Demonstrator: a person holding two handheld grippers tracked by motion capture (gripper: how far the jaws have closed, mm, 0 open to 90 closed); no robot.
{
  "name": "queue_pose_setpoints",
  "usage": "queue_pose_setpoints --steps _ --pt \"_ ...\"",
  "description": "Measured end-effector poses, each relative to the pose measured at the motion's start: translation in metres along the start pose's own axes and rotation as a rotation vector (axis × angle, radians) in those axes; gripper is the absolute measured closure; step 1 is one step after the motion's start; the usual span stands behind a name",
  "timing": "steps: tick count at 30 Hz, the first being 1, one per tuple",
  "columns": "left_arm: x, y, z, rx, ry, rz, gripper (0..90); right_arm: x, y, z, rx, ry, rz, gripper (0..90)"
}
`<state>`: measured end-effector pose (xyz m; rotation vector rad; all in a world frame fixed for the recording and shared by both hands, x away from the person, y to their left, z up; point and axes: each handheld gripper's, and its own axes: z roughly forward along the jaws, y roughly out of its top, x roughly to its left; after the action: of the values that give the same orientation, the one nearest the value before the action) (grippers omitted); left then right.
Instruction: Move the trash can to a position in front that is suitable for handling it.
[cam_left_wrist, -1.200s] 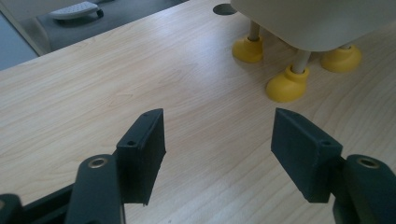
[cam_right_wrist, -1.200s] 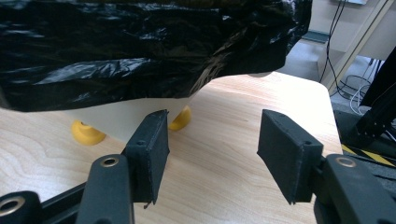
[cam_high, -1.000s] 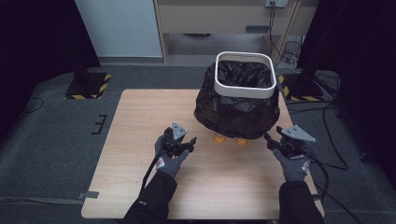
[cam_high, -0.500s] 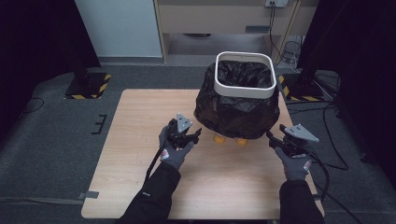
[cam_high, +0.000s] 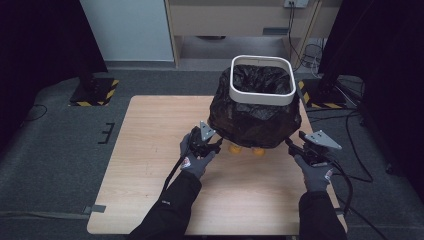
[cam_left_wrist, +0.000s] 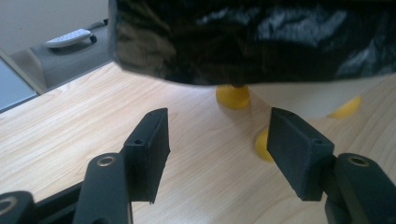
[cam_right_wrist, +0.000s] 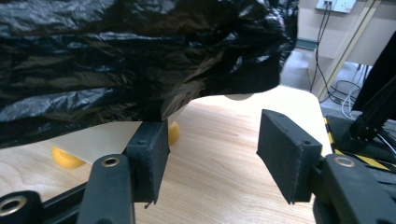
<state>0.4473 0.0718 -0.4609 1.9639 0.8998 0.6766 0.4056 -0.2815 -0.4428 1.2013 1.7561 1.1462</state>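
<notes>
A bin with a white square rim (cam_high: 260, 96) stands at the table's far right on yellow feet (cam_high: 235, 148). A black plastic bag (cam_high: 250, 120) lines it and hangs down over its outside. My left gripper (cam_high: 216, 145) sits at the bag's lower left edge, open, with bare table between its jaws. In the left gripper view the bag (cam_left_wrist: 252, 42) hangs just above the gripper (cam_left_wrist: 217, 135), with a yellow foot (cam_left_wrist: 232, 97) ahead. My right gripper (cam_high: 291, 145) is at the bag's lower right. Its jaws have just been closing a little but stand open (cam_right_wrist: 212, 140), with the bag's hem (cam_right_wrist: 187, 100) above the left one.
The wooden table (cam_high: 145, 150) has free surface on its left and near side. Black stand bases with yellow hazard stripes sit on the floor at the far left (cam_high: 95, 92) and far right (cam_high: 320, 97). Cables (cam_high: 350, 150) trail on the floor at the right.
My left hand has moved right and away from the person, closer to the bag's lower left edge. The right hand has stayed in place.
</notes>
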Motion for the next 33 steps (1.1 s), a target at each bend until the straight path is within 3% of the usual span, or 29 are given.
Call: queue_pose_setpoints --steps 8,18,20,33 --pt "0.008 0.024 -0.013 -0.109 0.012 -0.004 40.3 0.002 0.008 -0.001 -0.047 0.014 0.002 45.4" --pt "0.012 0.049 -0.031 -0.193 0.025 0.025 40.7 0.002 0.026 -0.006 -0.094 0.025 -0.008 47.3" --pt "0.01 0.049 -0.033 -0.188 0.027 0.007 41.0 0.001 0.03 -0.005 -0.096 0.024 -0.011 47.5" --pt "0.01 0.053 -0.018 -0.136 0.045 0.027 42.5 -0.004 0.033 0.005 -0.06 0.009 -0.021 52.3"
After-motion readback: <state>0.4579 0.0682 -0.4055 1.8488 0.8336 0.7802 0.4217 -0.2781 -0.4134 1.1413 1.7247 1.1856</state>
